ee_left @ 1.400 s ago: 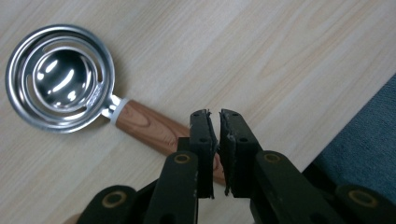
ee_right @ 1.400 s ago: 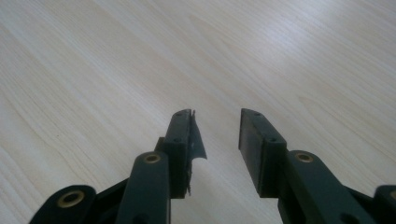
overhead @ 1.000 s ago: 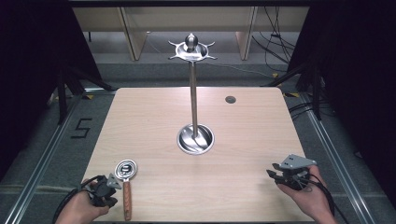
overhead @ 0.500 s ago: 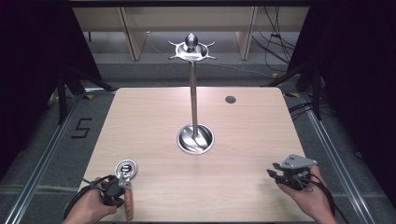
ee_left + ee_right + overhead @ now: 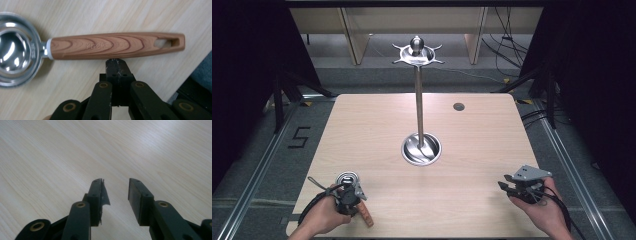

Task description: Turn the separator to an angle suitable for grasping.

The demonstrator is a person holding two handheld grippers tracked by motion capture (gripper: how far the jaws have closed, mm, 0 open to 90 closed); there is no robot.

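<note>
A kitchen utensil with a wood-grain handle [image 5: 117, 45] and a round metal head [image 5: 15, 61] lies flat on the table near its front left edge; from above I see its head [image 5: 348, 179] and handle end [image 5: 367, 216]. My left gripper [image 5: 115, 62] is shut with nothing between its jaws, its tips right at the side of the handle; in the high view the left gripper [image 5: 350, 196] sits over the utensil. My right gripper [image 5: 116, 188] stands open over bare wood, and the high view shows the right gripper [image 5: 506, 185] at the front right.
A tall metal stand [image 5: 419, 107] rises from a round shiny base [image 5: 421, 150] at mid table, topped by a hooked disc [image 5: 416, 54]. A small dark hole [image 5: 458, 106] marks the far right of the tabletop [image 5: 482, 150]. Floor rails run along both sides.
My left hand has moved to the right, bringing its shut gripper from beside the utensil to over its handle. The right hand has kept still.
</note>
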